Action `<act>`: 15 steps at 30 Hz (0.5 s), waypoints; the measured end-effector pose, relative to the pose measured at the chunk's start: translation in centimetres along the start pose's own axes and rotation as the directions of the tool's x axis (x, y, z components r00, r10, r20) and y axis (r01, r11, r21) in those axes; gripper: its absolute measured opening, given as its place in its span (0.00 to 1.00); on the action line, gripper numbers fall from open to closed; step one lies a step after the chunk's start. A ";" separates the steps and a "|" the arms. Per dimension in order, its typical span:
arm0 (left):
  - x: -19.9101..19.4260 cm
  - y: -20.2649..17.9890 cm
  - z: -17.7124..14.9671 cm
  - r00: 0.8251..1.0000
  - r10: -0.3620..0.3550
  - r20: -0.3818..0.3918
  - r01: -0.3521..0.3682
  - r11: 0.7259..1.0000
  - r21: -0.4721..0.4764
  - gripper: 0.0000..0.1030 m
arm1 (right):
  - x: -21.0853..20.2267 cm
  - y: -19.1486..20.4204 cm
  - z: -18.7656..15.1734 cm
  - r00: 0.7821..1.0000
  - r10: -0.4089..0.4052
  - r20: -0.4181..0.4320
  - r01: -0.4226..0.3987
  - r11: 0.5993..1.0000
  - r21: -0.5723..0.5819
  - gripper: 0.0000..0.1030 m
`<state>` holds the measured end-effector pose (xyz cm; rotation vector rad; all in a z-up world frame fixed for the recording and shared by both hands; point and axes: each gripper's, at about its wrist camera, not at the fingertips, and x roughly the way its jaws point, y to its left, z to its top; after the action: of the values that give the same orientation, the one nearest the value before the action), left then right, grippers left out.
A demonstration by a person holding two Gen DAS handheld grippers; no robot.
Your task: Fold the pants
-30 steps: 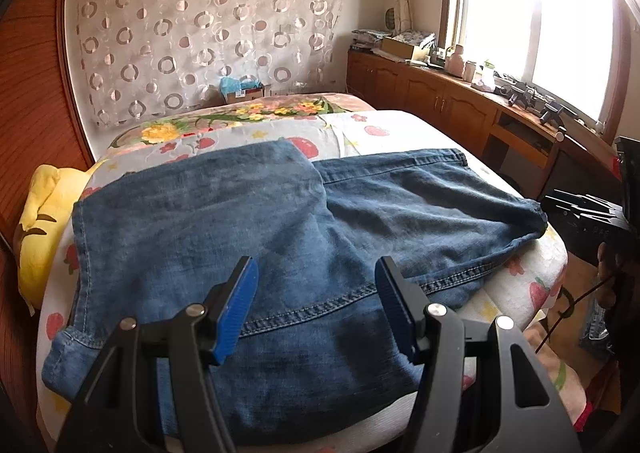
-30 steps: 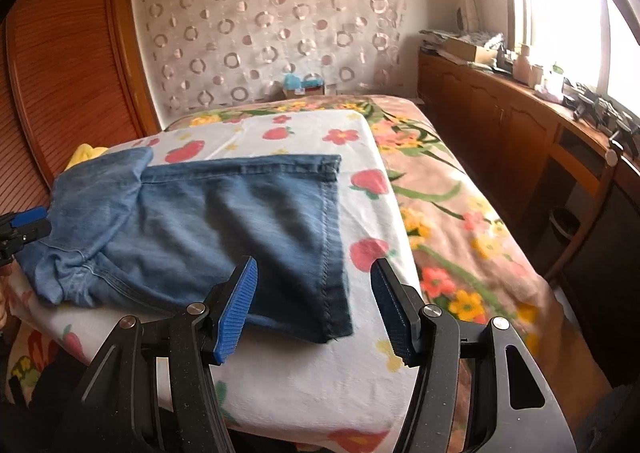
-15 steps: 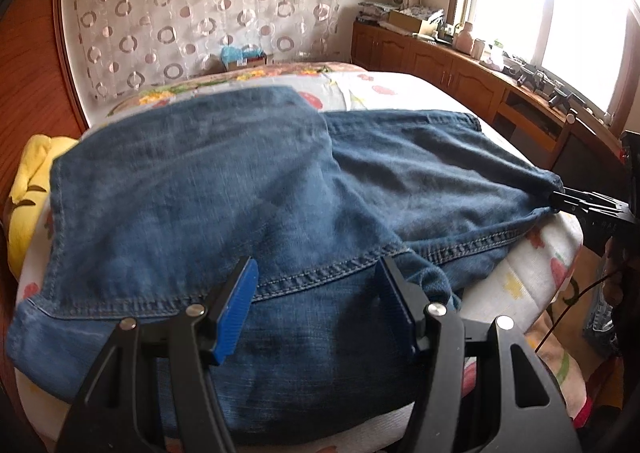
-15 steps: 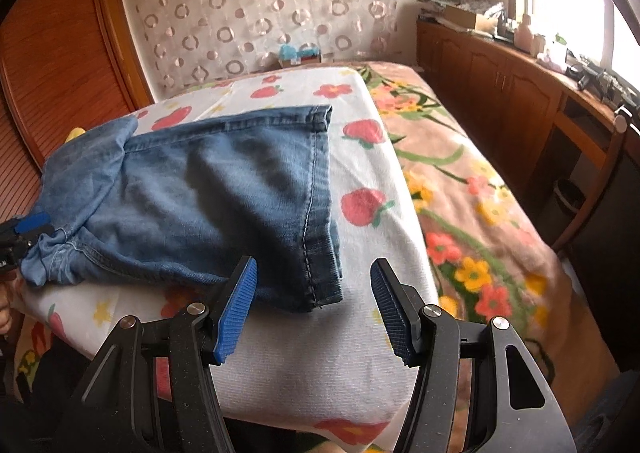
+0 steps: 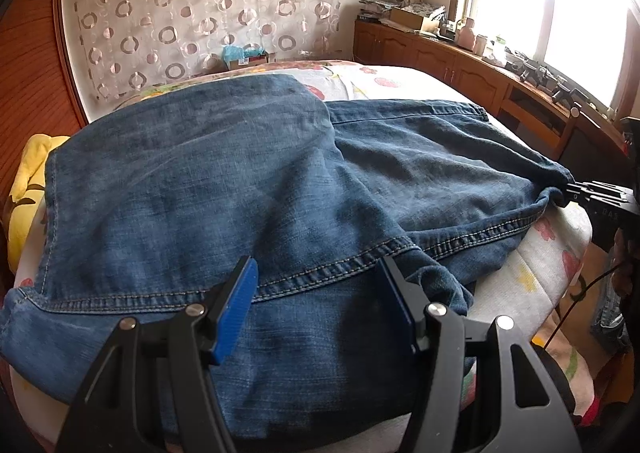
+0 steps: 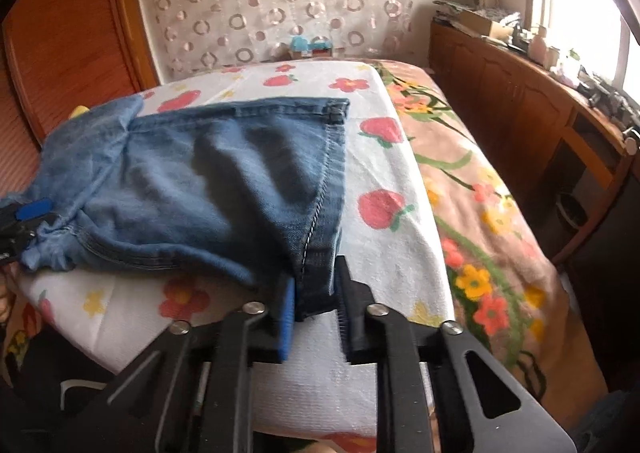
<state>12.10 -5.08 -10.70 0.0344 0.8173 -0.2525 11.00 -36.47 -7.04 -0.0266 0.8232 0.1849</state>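
Closing on the near hem corner of the pants, the right tongs are pinching denim between their pads at the bed edge. The left tongs are standing open over the waistband seam, gripping nothing. The pants are lying spread across the strawberry-print cover, waist toward the left tongs, leg toward the right. To do this step well, in my judgement, the left tongs should be taking both layers at the seam before any lift, so the two ends are rising together without sagging. Farther back, a small cardboard box by the curtain is holding something blue; its contents are unclear.
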 end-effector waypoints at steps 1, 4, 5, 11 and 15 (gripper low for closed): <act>-0.1 0.1 0.1 1.000 -0.003 -0.004 0.003 1.000 -0.005 0.58 | -0.2 0.1 0.2 1.000 0.003 0.010 -0.002 1.000 -0.004 0.10; -0.6 0.3 0.7 1.000 -0.009 -0.010 0.009 1.000 -0.030 0.58 | -1.7 0.7 1.7 0.997 0.016 0.069 -0.014 1.000 -0.019 0.09; -1.1 0.5 1.0 1.000 -0.009 -0.003 0.009 0.999 -0.033 0.58 | -2.3 1.0 2.3 0.996 0.024 0.091 -0.022 0.999 -0.029 0.08; -4.7 1.4 2.3 0.998 -0.002 0.068 0.004 0.999 -0.034 0.58 | -5.8 4.8 7.0 0.974 0.102 0.201 -0.077 0.989 -0.127 0.07; -6.8 2.9 2.5 0.994 0.016 0.104 -0.011 0.999 -0.050 0.58 | -8.0 9.6 10.7 0.945 0.196 0.261 -0.135 0.963 -0.234 0.06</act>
<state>10.16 -1.13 -4.27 -0.0196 0.7186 -0.2195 11.81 -27.27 6.50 -0.1299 0.5164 0.4272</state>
